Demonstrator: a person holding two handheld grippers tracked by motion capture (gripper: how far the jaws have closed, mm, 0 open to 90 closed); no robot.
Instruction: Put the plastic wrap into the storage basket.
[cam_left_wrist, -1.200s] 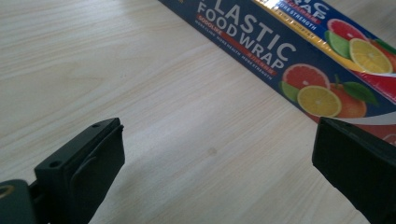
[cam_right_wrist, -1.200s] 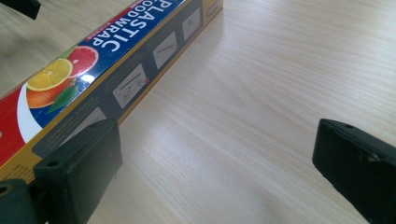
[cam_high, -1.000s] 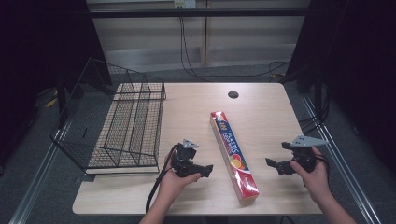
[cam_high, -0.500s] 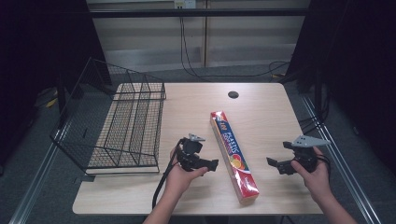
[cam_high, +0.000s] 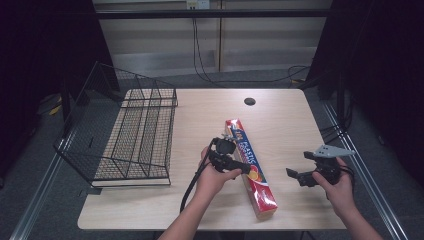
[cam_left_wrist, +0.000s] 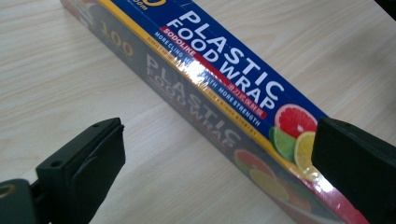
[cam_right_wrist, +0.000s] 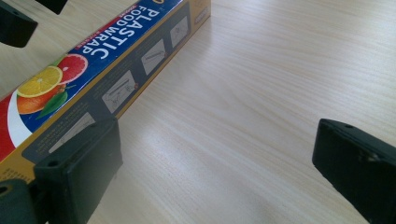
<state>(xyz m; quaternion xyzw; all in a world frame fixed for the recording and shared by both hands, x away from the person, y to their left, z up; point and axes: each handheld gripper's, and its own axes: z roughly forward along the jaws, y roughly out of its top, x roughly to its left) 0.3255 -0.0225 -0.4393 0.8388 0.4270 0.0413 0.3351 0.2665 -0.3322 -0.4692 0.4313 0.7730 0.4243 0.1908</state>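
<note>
A long box of plastic food wrap (cam_high: 250, 167) lies flat on the wooden table, running from the middle toward the front edge. In the left gripper view the box (cam_left_wrist: 219, 98) crosses between the wide-apart jaws, blue top and dark side showing. My left gripper (cam_high: 243, 169) is open and sits just at the box's left side, near its fruit picture. My right gripper (cam_high: 294, 175) is open to the right of the box, a short gap away. The right gripper view has the box (cam_right_wrist: 93, 65) at upper left, beside the left jaw, with bare table between the jaws.
A black wire basket (cam_high: 127, 135) stands on the left part of the table (cam_high: 290, 125). A small dark round hole (cam_high: 249, 101) lies near the far edge. Cables hang behind the table. Bare wood lies between the box and the right edge.
My left gripper has moved right, from beside the basket up to the box's left side. The right gripper has barely moved.
</note>
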